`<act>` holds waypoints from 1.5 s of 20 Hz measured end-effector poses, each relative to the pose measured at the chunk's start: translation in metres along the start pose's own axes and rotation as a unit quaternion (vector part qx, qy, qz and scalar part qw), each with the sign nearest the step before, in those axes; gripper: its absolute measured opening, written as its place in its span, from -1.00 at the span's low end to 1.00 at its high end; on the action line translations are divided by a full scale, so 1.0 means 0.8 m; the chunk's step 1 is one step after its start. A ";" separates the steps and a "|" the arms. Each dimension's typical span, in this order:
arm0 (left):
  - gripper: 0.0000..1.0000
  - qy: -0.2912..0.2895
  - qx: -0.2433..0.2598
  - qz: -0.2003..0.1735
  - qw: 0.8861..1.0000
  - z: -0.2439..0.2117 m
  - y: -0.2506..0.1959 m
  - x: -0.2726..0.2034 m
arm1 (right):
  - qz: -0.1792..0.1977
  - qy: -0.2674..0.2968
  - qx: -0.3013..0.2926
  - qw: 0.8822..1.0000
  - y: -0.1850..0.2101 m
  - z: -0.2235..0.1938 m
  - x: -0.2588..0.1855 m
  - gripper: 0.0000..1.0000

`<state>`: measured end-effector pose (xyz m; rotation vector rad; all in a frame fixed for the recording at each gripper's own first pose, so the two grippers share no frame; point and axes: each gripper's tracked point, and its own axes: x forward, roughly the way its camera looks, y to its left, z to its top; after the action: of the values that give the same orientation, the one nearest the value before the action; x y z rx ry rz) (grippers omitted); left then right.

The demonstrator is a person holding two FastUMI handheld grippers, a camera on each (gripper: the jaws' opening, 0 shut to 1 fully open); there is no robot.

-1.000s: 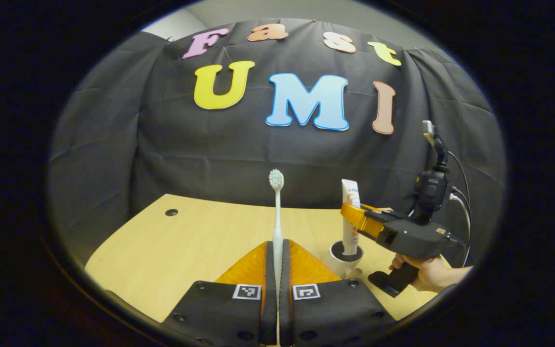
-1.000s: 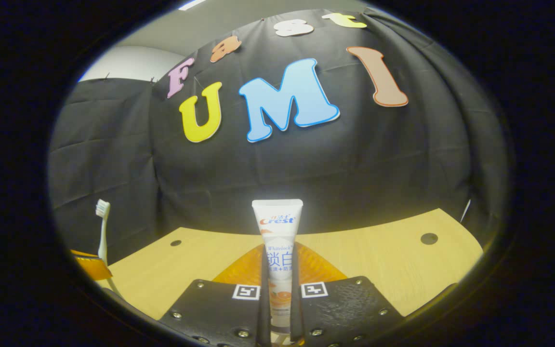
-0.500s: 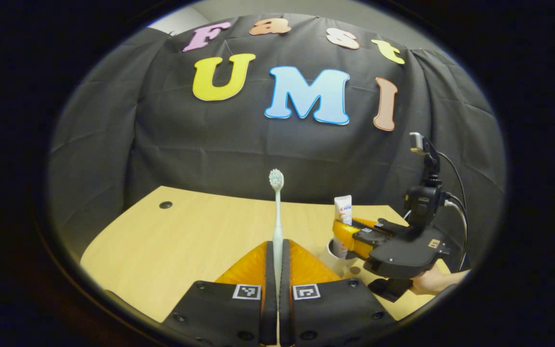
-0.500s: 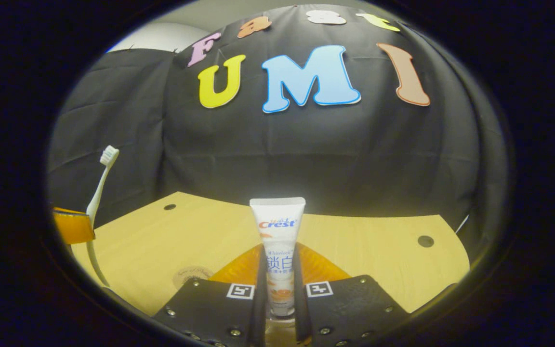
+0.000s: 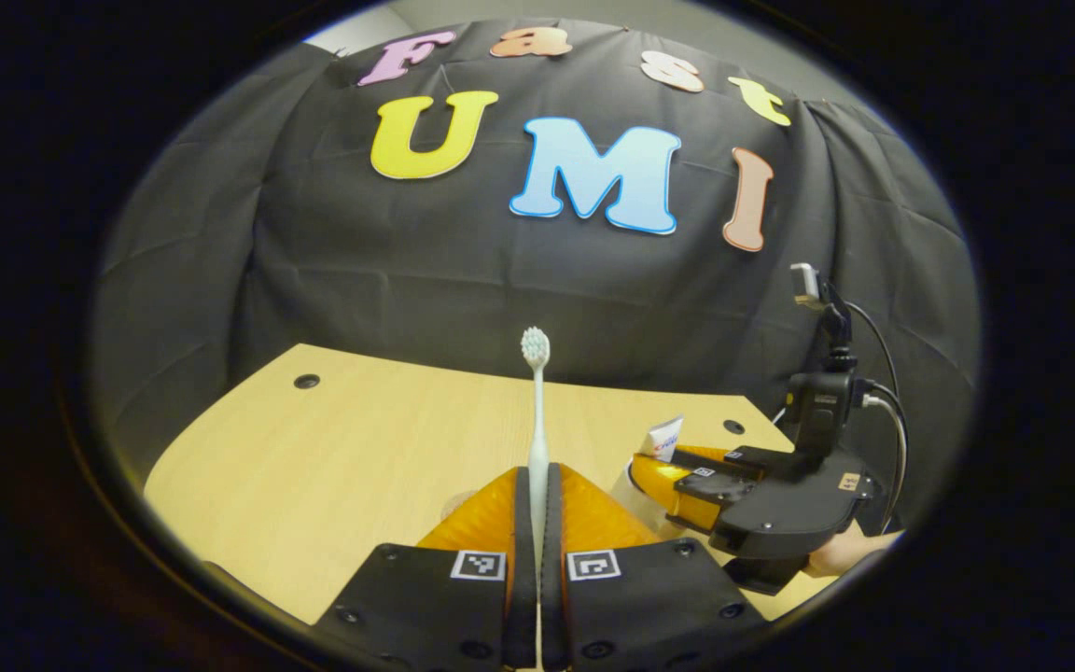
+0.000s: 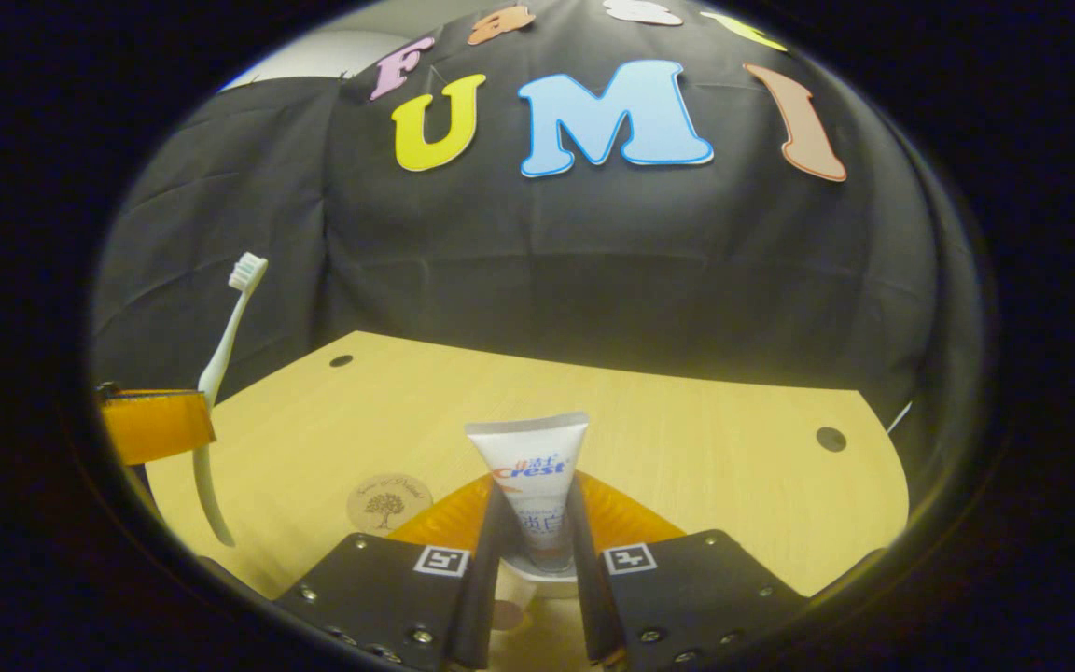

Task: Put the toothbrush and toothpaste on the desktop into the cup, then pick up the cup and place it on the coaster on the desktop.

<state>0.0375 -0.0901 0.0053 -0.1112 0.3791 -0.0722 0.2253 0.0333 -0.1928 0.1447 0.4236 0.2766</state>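
right gripper view: toothpaste [image 6: 530, 476] upright in the cup [image 6: 537, 586], right hand-held gripper [image 6: 532, 560] parted, letting it drop
left hand-held gripper [image 5: 537, 523]: clamped on toothbrush [image 5: 536, 411], waiting its turn
coaster [image 6: 389, 502]: on desk [image 6: 705, 467], near cup

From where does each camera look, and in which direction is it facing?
Left gripper view: rides the left gripper, facing the booth wall across the desk; its fingers clamp the upright toothbrush.
Right gripper view: rides the right gripper, facing likewise; toothpaste between its fingers, above the cup.
Shared: desk, toothbrush, toothpaste.
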 end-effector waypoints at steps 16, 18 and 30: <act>-0.80 -0.086 -0.039 -0.092 0.991 0.052 -0.043 0.039 | -0.049 -0.126 0.048 0.990 -0.027 0.120 -0.148 0.72; -0.82 -0.107 -0.068 -0.108 0.986 0.064 -0.049 0.049 | -0.057 -0.132 0.067 0.987 -0.034 0.122 -0.175 0.72; -0.82 -0.146 -0.145 -0.146 0.968 0.074 -0.090 0.110 | -0.105 -0.082 0.103 0.986 -0.076 0.045 -0.269 0.72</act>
<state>0.1375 -0.1638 0.0369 -0.4626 0.0728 -0.2893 0.0668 -0.0909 -0.0899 0.3215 0.3004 0.0114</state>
